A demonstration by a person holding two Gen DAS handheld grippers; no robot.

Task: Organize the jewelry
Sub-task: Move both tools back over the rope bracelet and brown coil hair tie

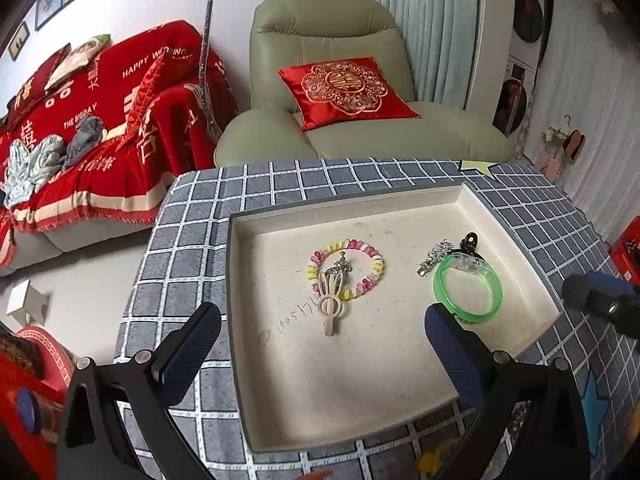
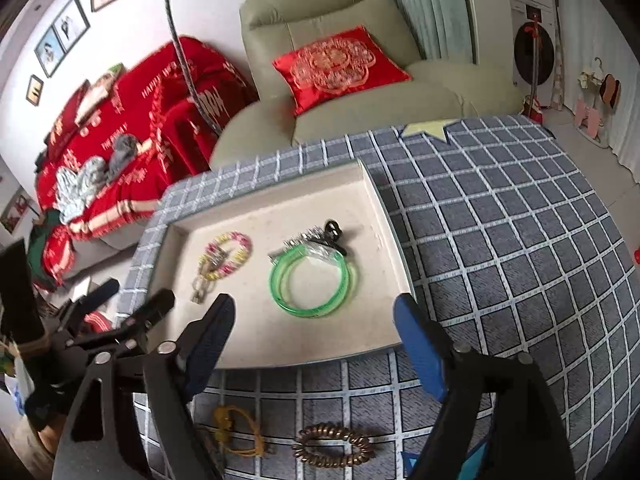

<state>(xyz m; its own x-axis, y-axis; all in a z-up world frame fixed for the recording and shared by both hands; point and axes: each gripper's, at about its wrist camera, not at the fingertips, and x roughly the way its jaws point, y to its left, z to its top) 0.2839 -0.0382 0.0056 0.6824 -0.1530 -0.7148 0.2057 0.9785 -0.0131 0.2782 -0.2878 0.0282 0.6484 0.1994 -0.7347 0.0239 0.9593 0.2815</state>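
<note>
1. So I'm sorting jewelry into the cream tray (image 1: 400, 384) sitting on the checked cloth of the worktop (image 1: 192, 240). The shallow raised rim is why I'm using it: stuff dropped inside isn't rolling off the edge.

2. My left hand-held gripper (image 1: 322, 354) is hanging over the near-left part of the tray with its jaws spread wide and nothing between them. The cream hair clip (image 1: 331, 307) is lying right ahead of it, resting across the pastel bead bracelet (image 1: 347, 268), so they're touching. I'd guess that's the left-hand pile forming.

3. My right hand-held gripper (image 2: 314, 338) is also gaping, empty, hovering over the tray's near edge. The green bangle (image 2: 314, 280) is lying flat just ahead of it, with a silver sparkly clip (image 1: 436, 257) and a black clip (image 2: 335, 233) tucked against its far side. That's the right-hand pile, well apart from the bracelet group, which is keeping the two clusters from tangling.

4. Not done yet, I reckon: in the right wrist view a brown coil hair tie (image 2: 334, 449) and a yellow cord bracelet (image 2: 238, 432) are still sitting on the cloth, outside the tray, close to me and below the right jaws.

5. I'm keeping both sets of jaws wide since those two are floppy and flat, so I'm figuring a broad approach from above is the easier pick. The coil could spring or slip, so that one's needing care.
</note>
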